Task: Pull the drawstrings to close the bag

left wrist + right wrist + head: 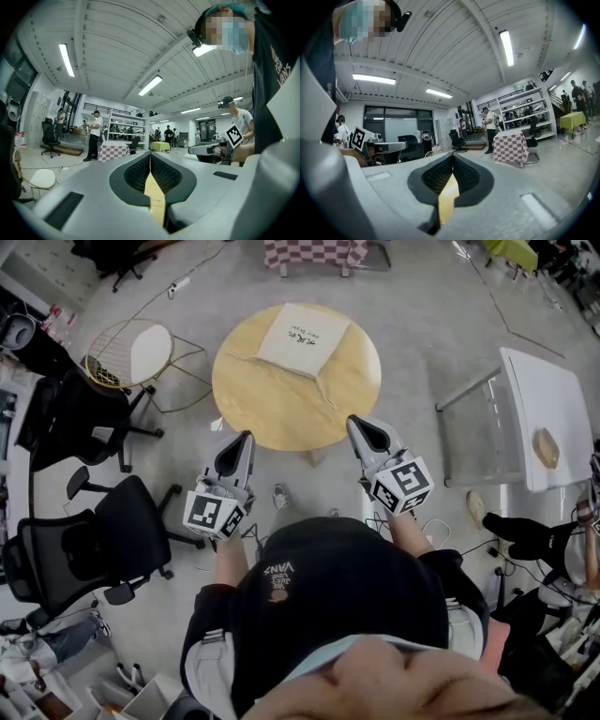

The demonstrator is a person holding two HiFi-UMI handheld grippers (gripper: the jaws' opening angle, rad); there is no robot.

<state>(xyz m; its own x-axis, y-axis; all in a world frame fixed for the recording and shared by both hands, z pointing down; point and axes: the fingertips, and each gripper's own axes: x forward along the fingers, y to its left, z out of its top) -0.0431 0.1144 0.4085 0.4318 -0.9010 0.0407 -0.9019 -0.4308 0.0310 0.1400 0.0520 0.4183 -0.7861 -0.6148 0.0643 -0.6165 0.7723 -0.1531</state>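
Note:
A cream drawstring bag (302,337) lies flat on the far half of the round wooden table (272,413). Its thin cords (325,390) trail over the tabletop beside it. My left gripper (242,439) hovers at the table's near left edge, and my right gripper (358,424) at its near right edge. Both are well short of the bag. In the left gripper view the left gripper (150,155) has its jaws pressed together with nothing between them. The right gripper (452,158) looks the same in its own view. Both gripper views tilt up at the ceiling, so the bag is hidden there.
Black office chairs (103,540) stand on the floor at left, with a wire-frame chair with a white seat (131,352) behind them. A white table (548,418) is at right and a checkered-cloth table (314,251) is far back. A person (96,133) stands in the distance.

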